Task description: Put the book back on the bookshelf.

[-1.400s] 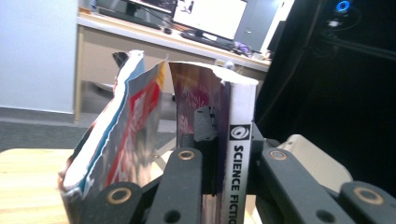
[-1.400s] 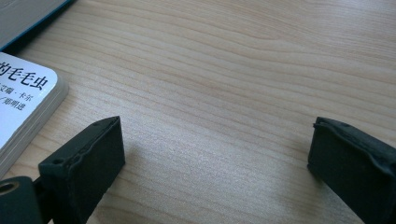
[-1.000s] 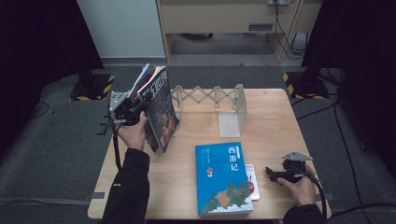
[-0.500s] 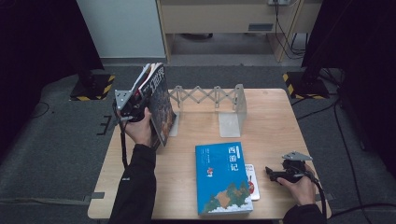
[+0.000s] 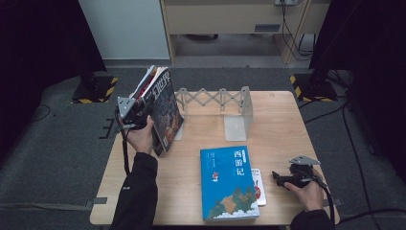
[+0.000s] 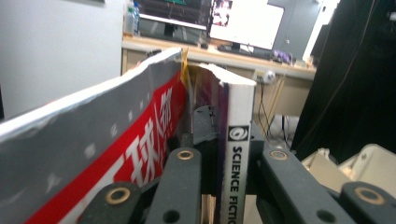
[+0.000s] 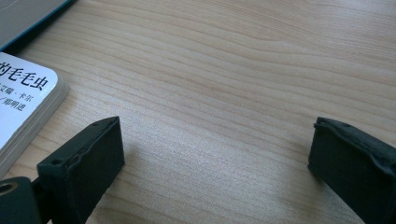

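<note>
1. While the left tool (image 5: 139,114) stays out of the rack, the step in hand reads as carrying books to the expanding book rack (image 5: 215,103) at 12 o'clock on the table (image 5: 277,129).
2. Left tool: clenched on a bundle of books (image 5: 160,108), held upright and tilted at 10 o'clock, over the table's left edge. In the left gripper view the jaws pinch a white-spined book (image 6: 238,154) marked "SCIENCE FICTION", with a red-lettered magazine (image 6: 116,135) leaning against it on the left.
3. The bundle's lower corner sits near the rack's left end plate; I cannot tell whether it touches the table.
4. Right tool (image 5: 287,178): released, jaws wide apart, resting low on the table at 4 o'clock. Its own view has bare wood between the jaws and a small white book (image 7: 23,107) at 9 o'clock.
5. A blue book (image 5: 227,184) lies flat at 6 o'clock, partly covering the small white book; both are not yet shelved.
6. Judgement on next move: swing the bundle toward 2 o'clock, square it upright, and set it between the rack's end plates before loosening the grip. Risk: loose magazines could fan out.
</note>
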Demonstrator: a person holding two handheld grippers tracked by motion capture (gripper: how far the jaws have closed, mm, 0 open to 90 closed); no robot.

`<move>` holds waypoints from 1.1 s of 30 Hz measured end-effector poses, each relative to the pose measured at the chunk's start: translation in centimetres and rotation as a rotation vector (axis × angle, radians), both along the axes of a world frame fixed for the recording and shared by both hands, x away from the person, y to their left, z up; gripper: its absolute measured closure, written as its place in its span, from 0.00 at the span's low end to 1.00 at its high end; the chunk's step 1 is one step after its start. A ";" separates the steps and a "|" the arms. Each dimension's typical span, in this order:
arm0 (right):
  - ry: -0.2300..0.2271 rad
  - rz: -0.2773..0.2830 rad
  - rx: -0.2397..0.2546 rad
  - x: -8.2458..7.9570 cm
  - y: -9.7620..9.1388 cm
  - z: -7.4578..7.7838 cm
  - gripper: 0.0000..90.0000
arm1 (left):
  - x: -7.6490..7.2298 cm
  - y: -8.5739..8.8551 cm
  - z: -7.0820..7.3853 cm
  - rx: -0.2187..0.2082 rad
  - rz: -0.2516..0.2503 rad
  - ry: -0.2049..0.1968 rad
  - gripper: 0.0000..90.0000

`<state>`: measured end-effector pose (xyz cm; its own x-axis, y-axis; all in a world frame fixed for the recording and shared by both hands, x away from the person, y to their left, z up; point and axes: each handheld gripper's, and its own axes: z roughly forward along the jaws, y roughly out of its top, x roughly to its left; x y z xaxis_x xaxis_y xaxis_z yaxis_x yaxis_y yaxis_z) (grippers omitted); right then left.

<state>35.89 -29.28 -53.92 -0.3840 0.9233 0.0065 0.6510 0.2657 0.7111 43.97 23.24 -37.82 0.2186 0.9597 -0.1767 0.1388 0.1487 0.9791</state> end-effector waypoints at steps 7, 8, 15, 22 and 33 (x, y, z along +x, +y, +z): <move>0.000 0.000 0.000 0.0 0.0 0.0 0.04 | -1.0 1.0 0.1 0.014 -0.054 0.075 0.91; 0.000 0.000 0.000 0.0 0.0 0.0 0.04 | -1.2 1.1 0.1 0.019 -0.064 0.087 0.90; 0.000 0.000 0.000 0.0 0.0 0.0 0.04 | -1.9 1.3 0.0 0.041 -0.081 0.138 0.91; 0.000 0.000 0.000 0.0 0.0 0.0 0.04 | -2.0 1.3 0.0 0.064 -0.042 0.110 0.91; 0.002 0.002 0.001 0.0 0.0 0.0 0.04 | -1.2 0.4 -0.9 0.032 0.070 0.030 0.92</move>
